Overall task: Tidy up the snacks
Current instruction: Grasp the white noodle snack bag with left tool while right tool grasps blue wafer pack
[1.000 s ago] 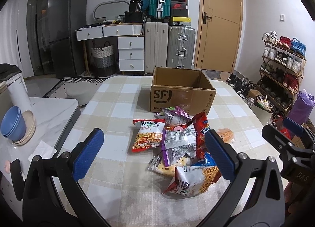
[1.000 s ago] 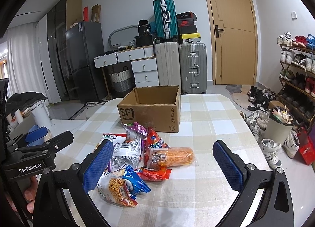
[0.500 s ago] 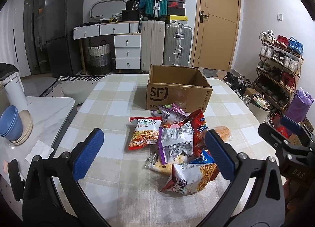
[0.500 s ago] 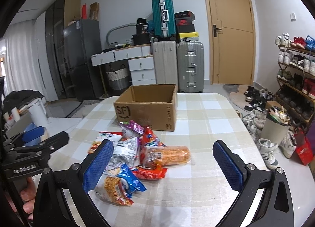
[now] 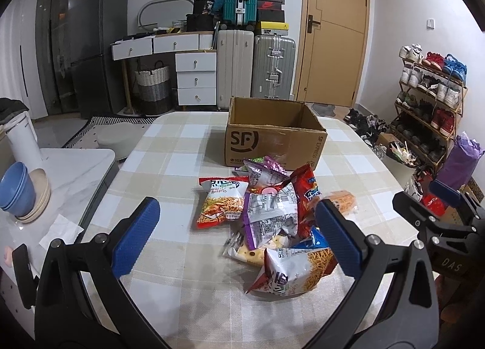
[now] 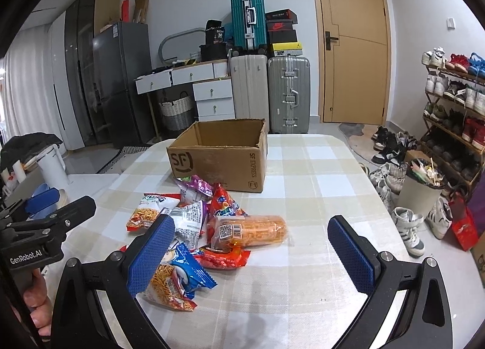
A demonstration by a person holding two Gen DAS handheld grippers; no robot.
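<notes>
From my left wrist camera, my left claw hangs above the worktop with its two fingers spread wide apart and nothing between them; the pads are blue and rough with a knobbed grain, set on black plastic arms. The worktop wears a soft cloth in beige and white checks. Ahead of the claw lies the heap of snack packets, crinkled glossy foil and film, overlapping one another: a red-and-white packet of fried sticks at the left edge, a silver-and-purple one on top in the middle, a white-and-red bag nearest me. Behind the heap, just touching its far packets, stands the cardboard box, brown, rectangular, flaps open; the part of its inside that I can see holds nothing. My right claw shows at the right edge, black with a blue pad.

From my right wrist camera, the right claw also stands wide apart and grips nothing, its blue textured pads framing the near worktop. The snack packets lie left of centre, with a clear-wrapped orange cylinder lying on its side at the heap's right edge. The cardboard box sits beyond; its floor is hidden from here. The left claw appears at the left, held in a hand.
</notes>
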